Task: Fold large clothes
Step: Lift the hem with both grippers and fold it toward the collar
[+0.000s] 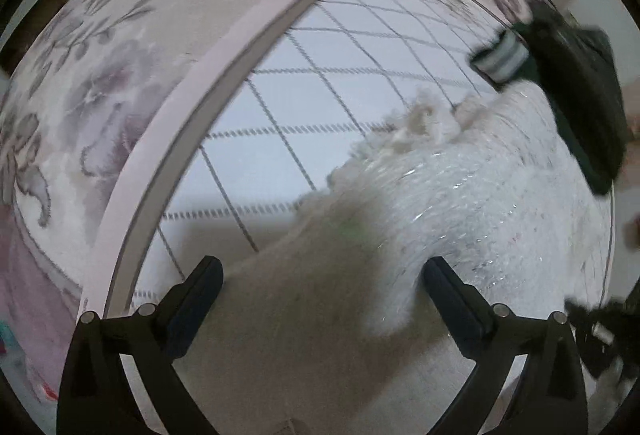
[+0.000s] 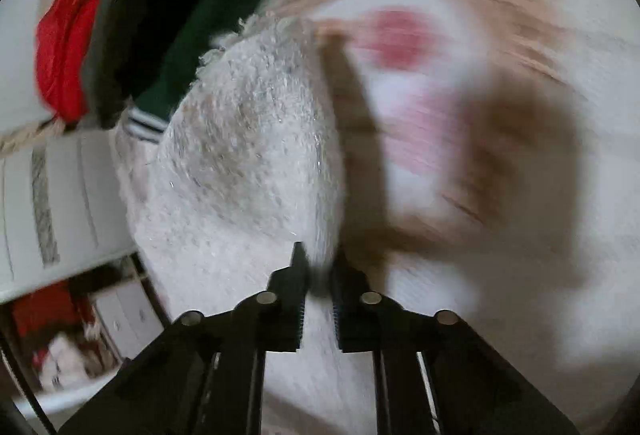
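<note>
Fluffy white garment [image 2: 240,139] pinched in right gripper [image 2: 318,275], left gripper [image 1: 322,275] spread wide

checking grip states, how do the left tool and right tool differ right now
The left tool stands wide open, its fingers apart with the fuzzy white garment lying between them, unpinched. The right tool is shut, fingers nearly together, with the garment's edge at its tips. Both are black and point down at the same garment.
</note>
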`<state>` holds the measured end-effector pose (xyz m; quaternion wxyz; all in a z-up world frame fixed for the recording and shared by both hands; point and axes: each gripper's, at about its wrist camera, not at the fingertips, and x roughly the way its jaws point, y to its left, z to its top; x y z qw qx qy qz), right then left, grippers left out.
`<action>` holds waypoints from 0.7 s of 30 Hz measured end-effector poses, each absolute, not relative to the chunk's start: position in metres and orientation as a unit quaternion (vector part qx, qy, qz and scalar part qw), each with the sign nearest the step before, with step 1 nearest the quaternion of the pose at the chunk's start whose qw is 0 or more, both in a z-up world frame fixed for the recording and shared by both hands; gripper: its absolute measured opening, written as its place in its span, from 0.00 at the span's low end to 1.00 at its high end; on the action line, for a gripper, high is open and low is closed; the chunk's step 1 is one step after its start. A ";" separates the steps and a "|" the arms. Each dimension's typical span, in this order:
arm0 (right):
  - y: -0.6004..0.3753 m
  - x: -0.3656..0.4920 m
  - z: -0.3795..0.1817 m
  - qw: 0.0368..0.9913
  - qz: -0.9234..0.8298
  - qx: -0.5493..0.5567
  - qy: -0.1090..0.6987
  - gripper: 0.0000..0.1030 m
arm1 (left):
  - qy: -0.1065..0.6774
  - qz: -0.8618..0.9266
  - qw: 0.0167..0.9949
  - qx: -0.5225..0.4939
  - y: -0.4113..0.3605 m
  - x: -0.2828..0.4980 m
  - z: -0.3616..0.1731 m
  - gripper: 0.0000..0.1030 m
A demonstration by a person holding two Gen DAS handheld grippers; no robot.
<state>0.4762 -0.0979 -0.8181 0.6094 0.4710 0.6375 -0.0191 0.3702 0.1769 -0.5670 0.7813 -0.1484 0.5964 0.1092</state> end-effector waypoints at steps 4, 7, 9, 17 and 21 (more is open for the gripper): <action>-0.123 0.398 -0.807 0.567 -0.060 0.393 0.722 0.05 | 0.602 0.102 0.783 -0.119 0.157 0.342 -0.553 1.00; -0.130 0.382 -0.771 0.581 -0.057 0.336 0.739 0.07 | 0.598 0.121 0.778 -0.149 0.163 0.315 -0.548 1.00; -0.116 0.396 -0.746 0.611 -0.024 0.279 0.741 0.14 | 0.598 0.148 0.766 -0.182 0.174 0.300 -0.551 1.00; 0.079 0.530 -0.743 0.655 0.201 0.113 0.720 0.41 | 0.594 0.231 0.742 -0.207 0.209 0.273 -0.572 1.00; 0.152 0.568 -0.798 0.657 0.172 0.015 0.734 0.37 | 0.584 0.234 0.748 -0.211 0.213 0.273 -0.575 1.00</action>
